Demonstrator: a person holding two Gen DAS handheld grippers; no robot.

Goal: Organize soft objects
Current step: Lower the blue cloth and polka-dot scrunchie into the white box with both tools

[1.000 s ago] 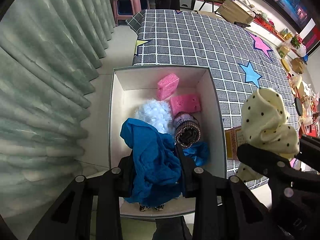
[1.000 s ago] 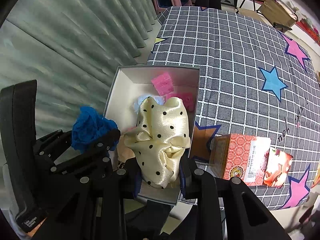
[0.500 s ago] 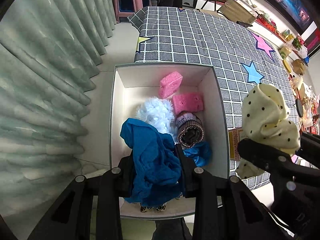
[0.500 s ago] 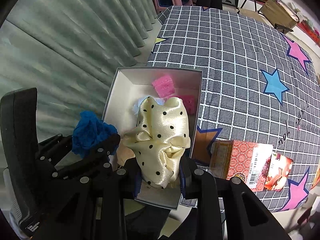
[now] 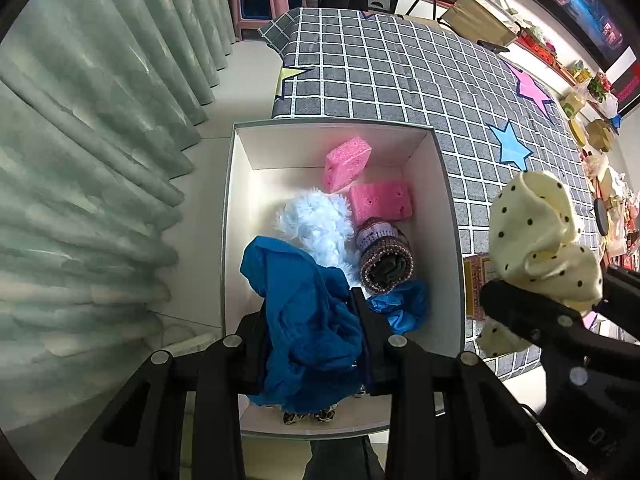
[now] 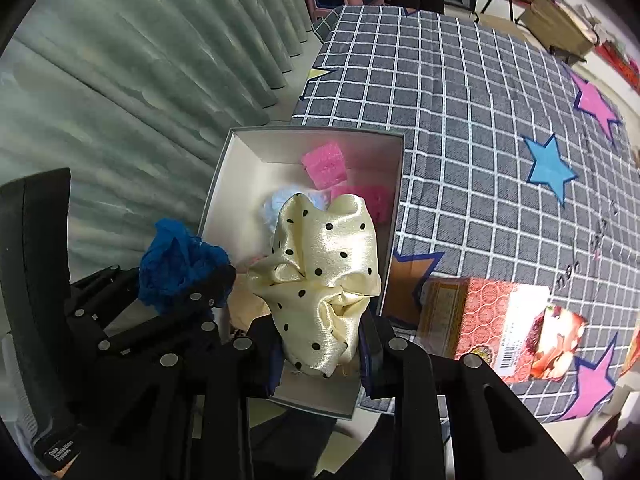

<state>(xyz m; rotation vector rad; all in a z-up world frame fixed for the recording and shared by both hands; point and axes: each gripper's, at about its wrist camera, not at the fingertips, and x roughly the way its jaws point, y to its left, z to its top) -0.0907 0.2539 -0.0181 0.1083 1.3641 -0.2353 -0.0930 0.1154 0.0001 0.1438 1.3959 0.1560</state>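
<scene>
Grey checked cloth with coloured stars covers the worktop [image 5: 400, 80]. Left gripper [image 5: 312, 344] jaws are clamped on a blue cloth [image 5: 304, 312] over the white box [image 5: 450, 240]. At three o'clock, right gripper [image 6: 320, 344] jaws pinch a cream dotted cloth [image 6: 324, 264]. Since a second ago, nothing has shifted noticeably. An orange packet [image 6: 492, 320] at four o'clock carries a barcode; its print is unreadable.

Bright even indoor light, soft shadows. Strong fisheye bending and dark corners. Glare on satin polka-dot cloth [image 6: 324, 272]; curtain [image 5: 80, 168] slightly blurred.
</scene>
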